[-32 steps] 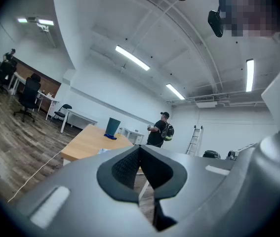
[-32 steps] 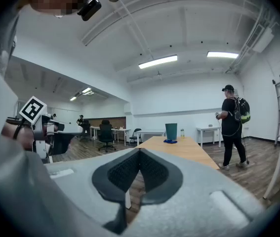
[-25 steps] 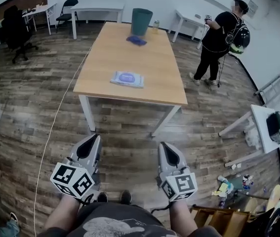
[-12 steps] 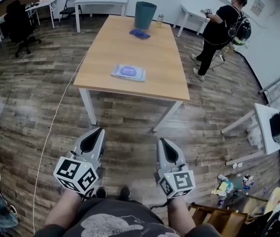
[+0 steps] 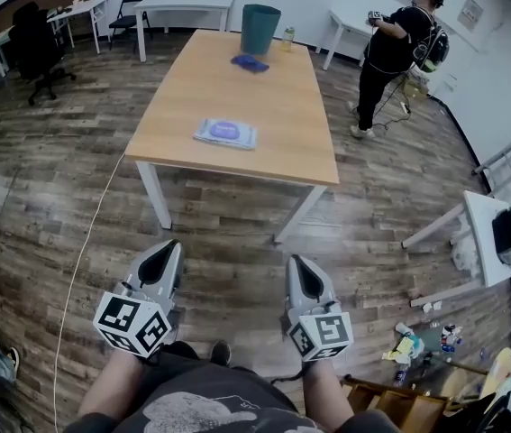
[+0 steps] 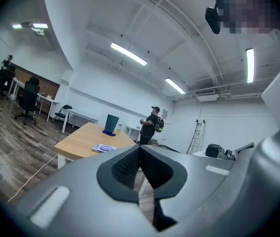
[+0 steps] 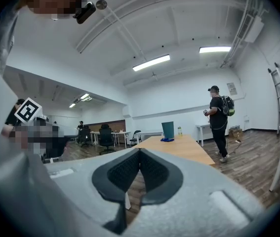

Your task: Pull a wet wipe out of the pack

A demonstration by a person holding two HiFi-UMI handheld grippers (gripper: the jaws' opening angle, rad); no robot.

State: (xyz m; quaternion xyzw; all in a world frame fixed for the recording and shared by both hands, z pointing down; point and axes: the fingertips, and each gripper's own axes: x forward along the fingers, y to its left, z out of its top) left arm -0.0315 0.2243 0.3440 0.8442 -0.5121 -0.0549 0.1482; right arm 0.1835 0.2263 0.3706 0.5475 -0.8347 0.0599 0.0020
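- Holding the left hand-held gripper (image 5: 171, 249) and right hand-held gripper (image 5: 296, 265) low over the wood-plank floor (image 5: 237, 228), jaws pressed together, empty.
- Lying flat near the front edge of the light wooden worktop (image 5: 273, 147), well ahead: white wet-wipe pack with purple label (image 5: 225, 133).
- Standing at the far end: tall teal round bin (image 5: 260, 28).

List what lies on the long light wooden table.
A flat white wet wipe pack near the front; a blue crumpled item, teal bin and small bottle at the far end. Bin's inside hidden.
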